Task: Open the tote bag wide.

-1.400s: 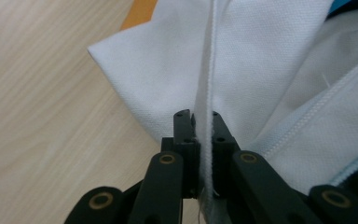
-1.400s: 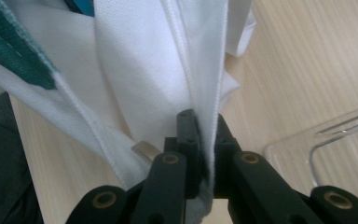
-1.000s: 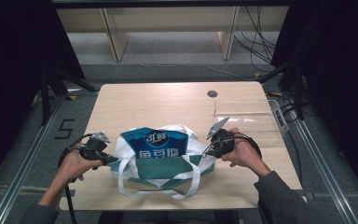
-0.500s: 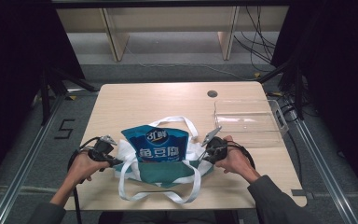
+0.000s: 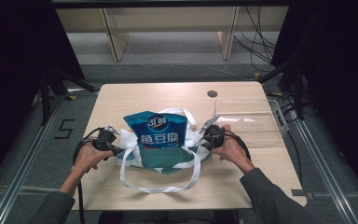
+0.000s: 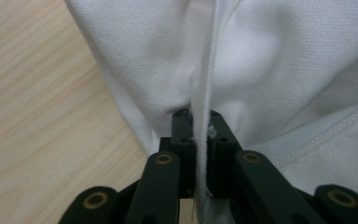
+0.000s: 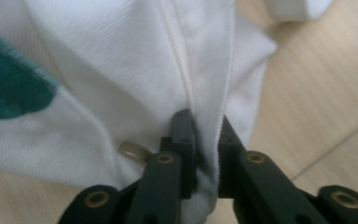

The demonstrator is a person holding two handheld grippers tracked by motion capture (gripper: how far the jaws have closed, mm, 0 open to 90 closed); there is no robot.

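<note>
A white and green cloth tote bag [image 5: 168,158] lies on the wooden table [image 5: 158,95], its white handles looping toward the front edge. A blue snack packet [image 5: 157,130] with white lettering stands partly out of the bag's mouth. My left gripper [image 5: 117,150] is shut on the bag's left edge; in the left gripper view its jaws pinch a white seam [image 6: 200,140]. My right gripper [image 5: 200,140] is shut on the bag's right edge, and the right gripper view shows white fabric [image 7: 205,107] folded between the jaws.
A clear plastic tray [image 5: 249,121] sits at the table's right side, just behind the right hand. A small dark hole [image 5: 212,94] marks the table's far part. Shelving legs and cables stand beyond the far edge.
Both grippers have drawn the bag's sides down and toward the front edge. More of the blue packet now stands above the bag's mouth.
</note>
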